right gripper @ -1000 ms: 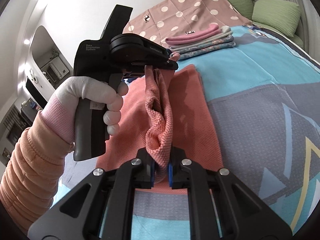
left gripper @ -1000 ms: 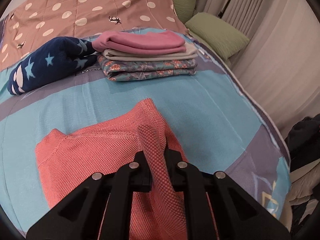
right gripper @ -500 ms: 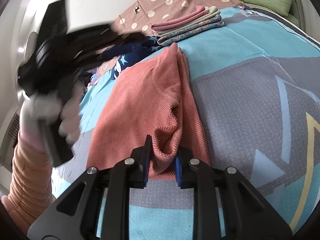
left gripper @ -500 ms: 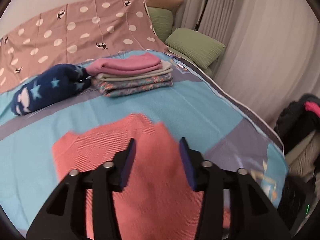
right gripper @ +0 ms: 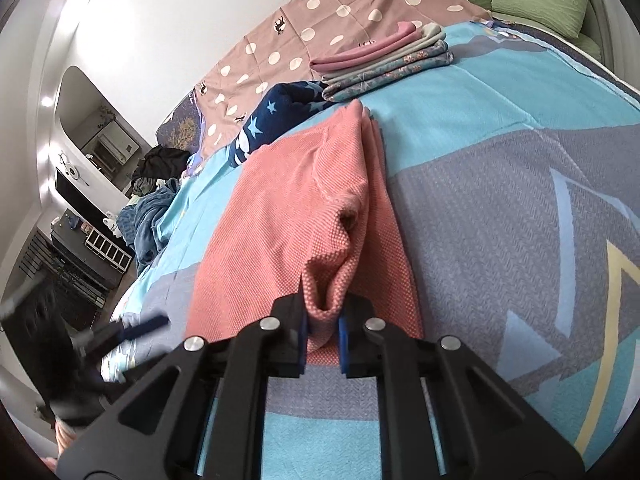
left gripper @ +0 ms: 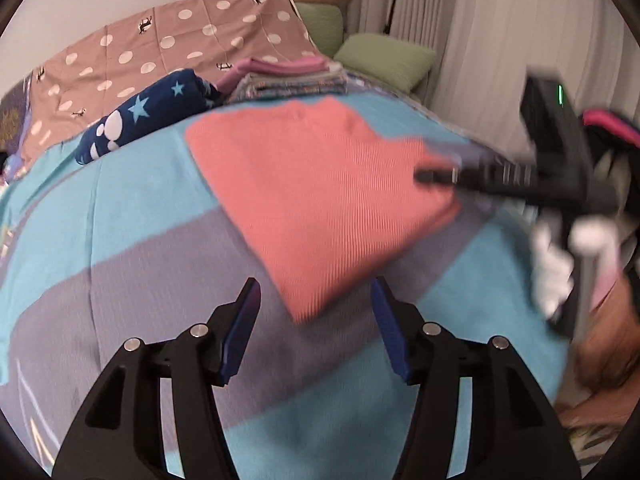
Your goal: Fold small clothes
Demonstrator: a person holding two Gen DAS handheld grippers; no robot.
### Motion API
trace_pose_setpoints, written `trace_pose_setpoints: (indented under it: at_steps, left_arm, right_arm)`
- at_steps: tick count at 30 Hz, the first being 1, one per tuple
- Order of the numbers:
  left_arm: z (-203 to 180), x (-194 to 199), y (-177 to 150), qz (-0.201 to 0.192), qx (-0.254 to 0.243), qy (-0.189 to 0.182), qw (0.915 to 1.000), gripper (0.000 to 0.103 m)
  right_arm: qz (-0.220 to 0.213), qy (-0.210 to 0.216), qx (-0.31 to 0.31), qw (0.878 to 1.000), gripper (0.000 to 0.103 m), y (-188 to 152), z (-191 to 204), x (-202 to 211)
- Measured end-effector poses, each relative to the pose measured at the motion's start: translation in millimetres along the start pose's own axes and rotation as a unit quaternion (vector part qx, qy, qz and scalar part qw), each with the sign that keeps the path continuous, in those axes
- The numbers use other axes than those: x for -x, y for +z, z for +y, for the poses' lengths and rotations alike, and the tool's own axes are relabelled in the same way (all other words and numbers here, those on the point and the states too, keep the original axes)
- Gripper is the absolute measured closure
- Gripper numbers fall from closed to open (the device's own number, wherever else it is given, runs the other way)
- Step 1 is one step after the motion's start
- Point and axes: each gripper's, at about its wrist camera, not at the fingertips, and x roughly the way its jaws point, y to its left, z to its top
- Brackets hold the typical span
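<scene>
A coral-pink knit garment [left gripper: 320,200] lies folded on the blue and grey bedspread [left gripper: 120,240]. It also shows in the right wrist view [right gripper: 288,208]. My left gripper [left gripper: 314,324] is open and empty, just short of the garment's near corner. My right gripper [right gripper: 323,320] is shut on a bunched fold at the garment's near edge. In the left wrist view it [left gripper: 428,176] reaches in blurred from the right onto the cloth. In the right wrist view the left gripper [right gripper: 132,330] is a blur at lower left.
A stack of folded clothes [right gripper: 380,60] with a pink one on top sits at the far end of the bed, beside a navy star-print bundle [right gripper: 280,120]. Green pillows [left gripper: 384,60] and a polka-dot blanket [left gripper: 160,52] lie behind. Curtains hang at the right.
My left gripper let go of the garment, opened wide and pulled back to the near corner. The lifted fold dropped flat. My right gripper stayed shut on its fold.
</scene>
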Motion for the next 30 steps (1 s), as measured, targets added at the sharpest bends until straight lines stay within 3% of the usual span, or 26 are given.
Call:
trace_pose_setpoints:
  at_steps: [4,9,11,14,16,19,22,24,26,28,30]
  left_arm:
    - [-2,-17,-3,0.015,0.009,0.036,0.9992,0.045]
    - [2,-20,3,-0.004,0.03,0.061,0.9977,0.045]
    - [4,-21,3,-0.004,0.029,0.082,0.9962,0.045]
    - [10,-21,-2,0.004,0.034,0.083,0.996,0.045]
    - [12,-19,-8,0.008,0.036,0.08,0.9961,0.048]
    - [12,-12,-11,0.012,0.032,0.06,0.9976,0.07]
    - [7,2,-9,0.005,0.016,0.037,0.9992,0.091]
    - [6,16,-3,-0.019,0.024,0.003,0.9995,0.092]
    - [7,25,9,-0.044,0.035,-0.033,0.9979,0.092]
    - [3,21,21,-0.055,0.025,-0.032,0.9977,0.092]
    - [1,-2,28,-0.039,0.021,-0.03,0.9986,0.092]
  right_arm:
    - [-0.008,0.006,0.002,1.0,0.093,7,8,8]
    - [-0.036,0.011,0.01,0.999,0.096,17,17,28]
    - [-0.033,-0.004,0.006,0.999,0.096,16,13,28]
    - [-0.002,-0.016,-0.025,1.0,0.096,6,-8,17]
    - [0.018,-0.021,-0.047,0.998,0.096,-5,-23,9]
    - [0.027,-0.02,-0.061,0.998,0.094,-12,-32,9]
    - [0.017,-0.051,-0.037,0.998,0.088,-10,-27,24]
    - [-0.005,-0.073,-0.008,0.997,0.086,-6,-17,38]
    - [-0.022,-0.062,0.029,0.997,0.086,3,-3,47]
    - [-0.029,-0.04,0.054,0.997,0.087,10,9,45]
    - [-0.026,-0.015,0.078,0.997,0.087,15,21,35]
